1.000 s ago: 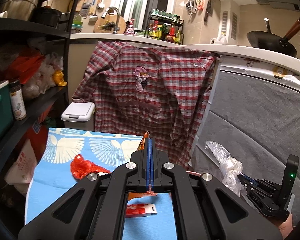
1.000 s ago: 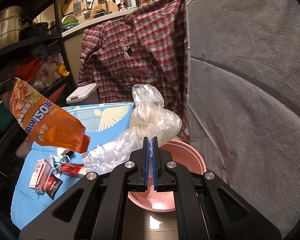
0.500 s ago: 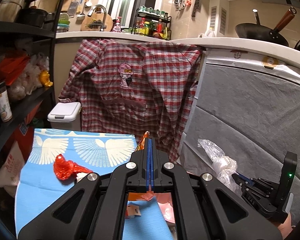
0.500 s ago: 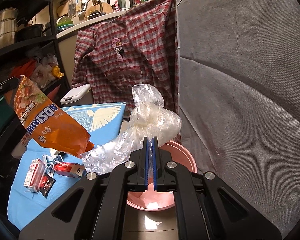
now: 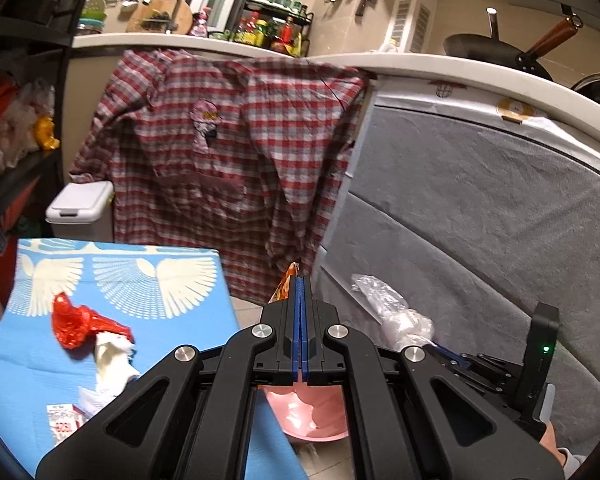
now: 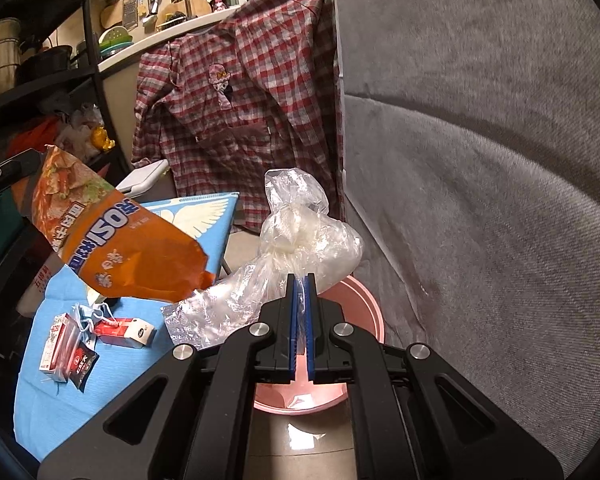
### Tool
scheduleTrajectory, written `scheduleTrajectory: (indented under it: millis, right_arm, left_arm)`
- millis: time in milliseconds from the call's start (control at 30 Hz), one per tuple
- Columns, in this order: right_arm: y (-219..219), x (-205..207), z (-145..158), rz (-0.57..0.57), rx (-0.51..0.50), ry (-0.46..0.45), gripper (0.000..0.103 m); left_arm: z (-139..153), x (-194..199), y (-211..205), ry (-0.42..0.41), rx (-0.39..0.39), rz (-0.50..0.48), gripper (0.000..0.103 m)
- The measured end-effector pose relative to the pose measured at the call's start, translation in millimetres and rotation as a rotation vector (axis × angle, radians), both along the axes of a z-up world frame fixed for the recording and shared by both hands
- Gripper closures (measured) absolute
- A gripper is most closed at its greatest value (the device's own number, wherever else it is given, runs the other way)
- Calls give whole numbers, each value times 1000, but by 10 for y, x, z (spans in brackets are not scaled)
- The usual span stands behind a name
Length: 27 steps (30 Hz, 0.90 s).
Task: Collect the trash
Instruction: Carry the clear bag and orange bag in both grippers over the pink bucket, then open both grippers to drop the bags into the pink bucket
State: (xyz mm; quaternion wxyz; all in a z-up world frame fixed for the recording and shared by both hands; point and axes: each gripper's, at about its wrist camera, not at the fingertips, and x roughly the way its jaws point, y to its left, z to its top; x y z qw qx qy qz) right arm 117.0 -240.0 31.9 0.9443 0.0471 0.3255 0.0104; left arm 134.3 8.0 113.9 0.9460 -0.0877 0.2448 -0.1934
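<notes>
My left gripper [image 5: 301, 280] is shut on an orange snack bag [image 6: 116, 236], whose top edge pokes above the fingertips in the left wrist view [image 5: 287, 280]. My right gripper [image 6: 301, 280] is shut on a crumpled clear plastic bag [image 6: 300, 236], held above a pink basin [image 6: 364, 300] on the floor. The basin also shows below my left gripper [image 5: 308, 416]. The right gripper [image 5: 452, 356] with the clear bag [image 5: 392, 312] shows at the lower right of the left wrist view.
A blue cloth-covered table [image 5: 32, 356] carries a red wrapper [image 5: 76, 320], a white tissue [image 5: 112, 364] and small cartons [image 6: 124, 328]. A plaid shirt [image 5: 228, 152] hangs ahead. A grey covered panel [image 6: 480, 160] stands to the right. A white bin [image 5: 80, 208] and shelves are to the left.
My left gripper has moved right with the orange bag, from over the table toward the pink basin. The right gripper holds its clear bag over the basin, barely moved.
</notes>
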Motion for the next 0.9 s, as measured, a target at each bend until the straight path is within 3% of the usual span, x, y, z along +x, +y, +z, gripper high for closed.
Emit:
scheduleTrajectory:
  millis: [733,833,900]
  right_arm:
    - [4,230,-387,33,-32,135,99]
    - [6,275,-438,35,-29,156,95]
    - [10,308,-481,31,-27,176,91]
  left_arm:
    - [-595,396,-604,159,87,-99,103]
    - [-633,420,-635,169,98,-104,103]
    - [-651,433,-629,180,94,-104,96]
